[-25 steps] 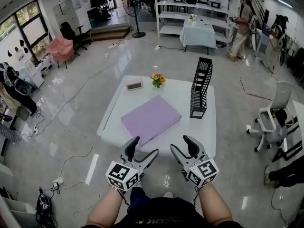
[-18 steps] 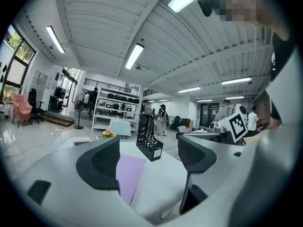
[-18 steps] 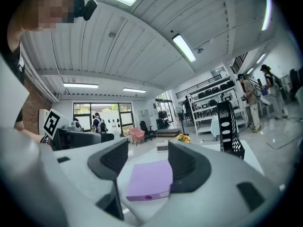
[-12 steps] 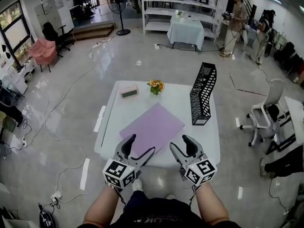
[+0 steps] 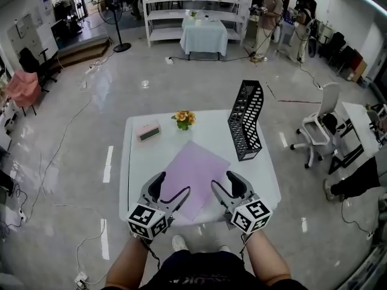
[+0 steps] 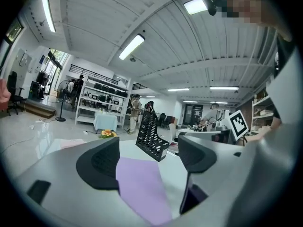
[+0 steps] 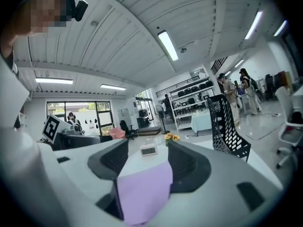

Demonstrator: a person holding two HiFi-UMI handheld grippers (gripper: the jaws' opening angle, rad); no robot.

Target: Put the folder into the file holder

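A flat purple folder lies on the white table, turned corner-on toward me. The black mesh file holder stands upright at the table's right side, apart from the folder. My left gripper is open over the folder's near left part. My right gripper is open by the folder's near right edge. In the left gripper view the folder shows in the gap of the gripper, with the file holder beyond. In the right gripper view the folder also shows between the open jaws of the gripper.
A small vase of orange flowers and a pink desk clock stand at the table's far left. An office chair is right of the table. Cables run over the floor on the left. Shelves, a cloth-covered table and standing people are at the back.
Both grippers have come forward from short of the table to over its near edge and the folder's near corner. Their jaws stay as wide as before.
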